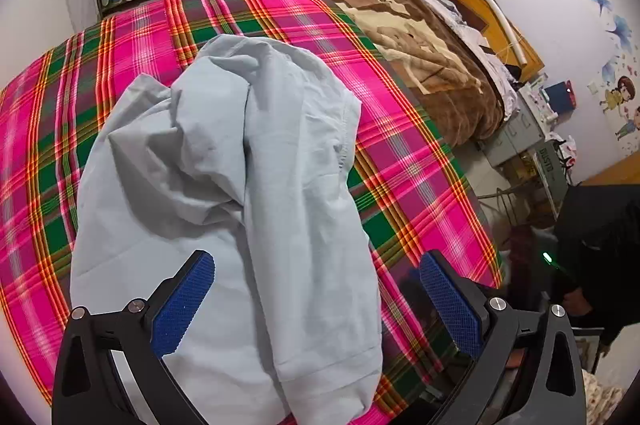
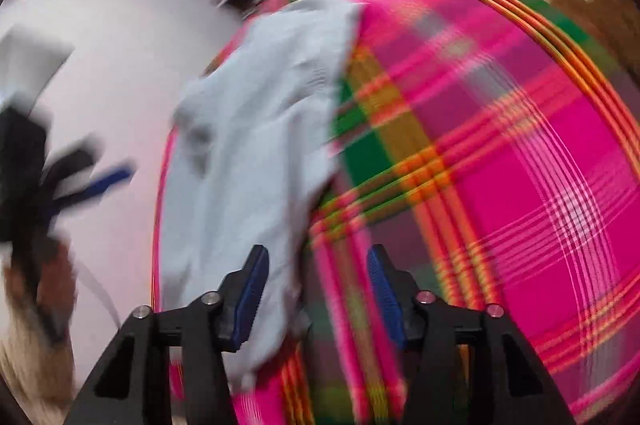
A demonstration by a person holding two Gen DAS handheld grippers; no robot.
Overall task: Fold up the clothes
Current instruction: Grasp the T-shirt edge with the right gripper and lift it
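Left gripper point(image 1: 316, 305) wide open over rumpled pale-blue garment point(image 1: 240, 185) on plaid cloth point(image 1: 400, 165); right gripper point(image 2: 316, 301) open, blurred.

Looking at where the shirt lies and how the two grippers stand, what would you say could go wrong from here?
1. The light blue shirt lies crumpled in layers, so the open left gripper might pinch several at once.
2. The shirt reaches the near edge of the plaid blanket; a tug could slide it off the bed.
3. The right wrist view is blurred by motion, so the open right gripper may close off target.
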